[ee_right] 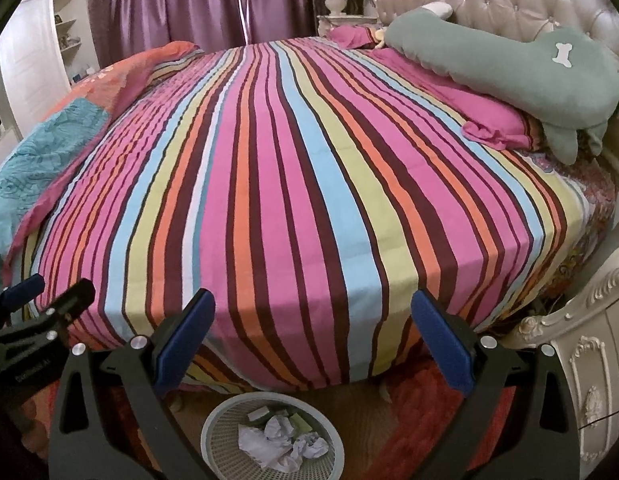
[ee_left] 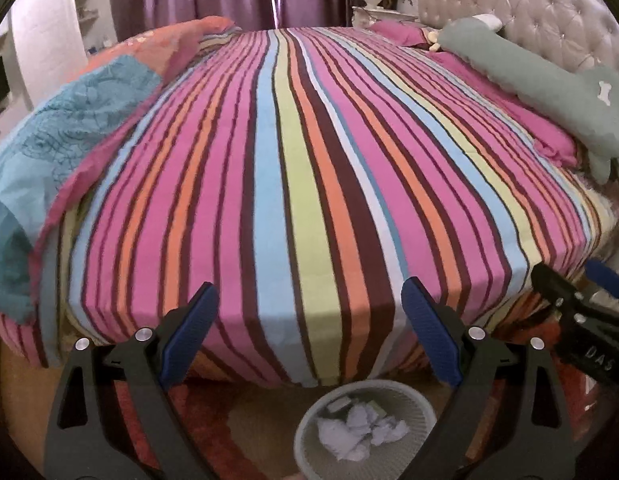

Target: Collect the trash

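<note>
Red rug (ee_right: pixel 421 412) and floor lie nearest, carrying the wastebasket (ee_right: pixel 225 412) below both sets of jaws. Crumpled paper (ee_right: pixel 277 440) sits inside it (white, several pieces). Left gripper (ee_left: pixel 309 312): jaws released, nothing held. Right gripper (ee_right: pixel 311 320): jaws released, nothing held. Beyond the jaws, a striped bedsheet (ee_right: pixel 293 184) extends to purple curtains (ee_right: pixel 197 0); a green plush pillow (ee_right: pixel 509 64) lies far right.
</note>
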{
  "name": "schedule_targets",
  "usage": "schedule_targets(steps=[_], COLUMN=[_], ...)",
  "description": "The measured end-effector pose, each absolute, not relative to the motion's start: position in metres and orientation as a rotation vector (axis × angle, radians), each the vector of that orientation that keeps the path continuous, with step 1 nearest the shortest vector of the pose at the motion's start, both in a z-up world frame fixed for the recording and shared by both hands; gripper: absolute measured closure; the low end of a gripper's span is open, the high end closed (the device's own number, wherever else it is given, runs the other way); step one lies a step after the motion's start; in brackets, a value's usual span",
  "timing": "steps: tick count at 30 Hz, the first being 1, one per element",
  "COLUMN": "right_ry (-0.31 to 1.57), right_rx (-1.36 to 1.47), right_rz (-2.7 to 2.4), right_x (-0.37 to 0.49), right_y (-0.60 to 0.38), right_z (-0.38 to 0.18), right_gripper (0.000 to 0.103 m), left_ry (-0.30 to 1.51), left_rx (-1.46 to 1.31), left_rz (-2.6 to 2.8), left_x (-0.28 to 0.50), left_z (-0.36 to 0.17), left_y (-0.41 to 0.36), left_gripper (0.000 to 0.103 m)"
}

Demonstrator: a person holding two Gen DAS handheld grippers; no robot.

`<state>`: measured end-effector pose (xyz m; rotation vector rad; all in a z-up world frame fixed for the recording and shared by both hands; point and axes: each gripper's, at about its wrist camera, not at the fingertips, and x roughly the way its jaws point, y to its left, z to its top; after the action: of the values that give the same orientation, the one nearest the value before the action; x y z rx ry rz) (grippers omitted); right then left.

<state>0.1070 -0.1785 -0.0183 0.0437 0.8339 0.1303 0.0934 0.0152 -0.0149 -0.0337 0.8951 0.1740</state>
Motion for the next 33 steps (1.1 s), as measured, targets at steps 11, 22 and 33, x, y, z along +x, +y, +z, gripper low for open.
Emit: schedule_targets(steps=[11,22,33], right_ry=[0.789,0.769,0.766], right_rx=[0.032,0.033,0.031], right_rz=[0.151,0.153,0.154], right_x=[0.09,0.083,0.081], right_y=[-0.173,-0.171,-0.17], right_z=[-0.006,0.0,0.001], right_gripper=[0.009,0.009,0.009], left_ry=[0.871,0.851,0.849], left_rx=[-0.064,-0.066,-0.071], left_rz=[0.168,0.158,0.153], left_x=[0.073,0.067,0.065], left_z=[-0.003,0.005,0.006], left_y=[0.013,0.011,0.01], left_gripper=[0.013,0.013,0.013])
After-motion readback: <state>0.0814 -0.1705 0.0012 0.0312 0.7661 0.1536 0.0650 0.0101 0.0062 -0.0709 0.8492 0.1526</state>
